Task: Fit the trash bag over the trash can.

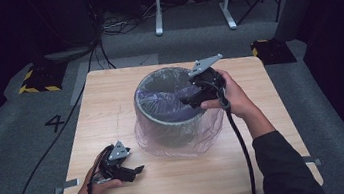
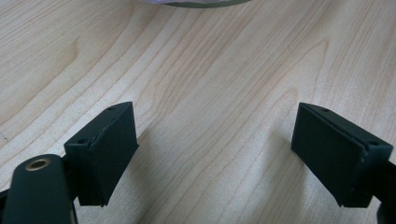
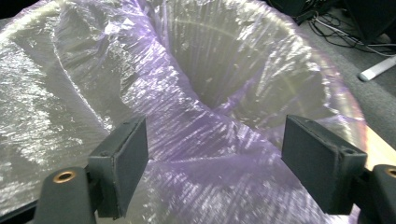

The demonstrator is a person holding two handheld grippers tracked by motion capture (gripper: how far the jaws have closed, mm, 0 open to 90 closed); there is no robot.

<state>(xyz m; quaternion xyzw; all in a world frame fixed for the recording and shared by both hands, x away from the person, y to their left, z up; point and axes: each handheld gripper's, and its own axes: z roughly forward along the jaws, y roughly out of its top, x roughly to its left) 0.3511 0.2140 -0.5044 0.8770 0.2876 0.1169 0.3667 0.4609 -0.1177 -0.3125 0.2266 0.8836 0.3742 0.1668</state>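
Observation:
A round grey bin (image 1: 173, 122) stands in the middle of the wooden table (image 1: 110, 100), lined with a thin purple plastic bag (image 1: 176, 104) whose skirt hangs down over the outside. My right gripper (image 1: 191, 97) is over the bin's right rim, reaching inward, open above the crinkled bag (image 3: 196, 107) with nothing between its pads (image 3: 128, 156). My left gripper (image 1: 137, 171) rests low at the table's front left, open over bare wood (image 2: 210, 116); the bin's bottom edge (image 2: 201, 3) lies just ahead of it.
The table sits on grey carpet. Behind it stand a white frame's legs (image 1: 193, 3), loose cables (image 1: 120, 23) and two weighted bases with yellow-black stripes (image 1: 36, 79). A black cable (image 1: 42, 159) runs down the left side. Bare table lies around the bin.

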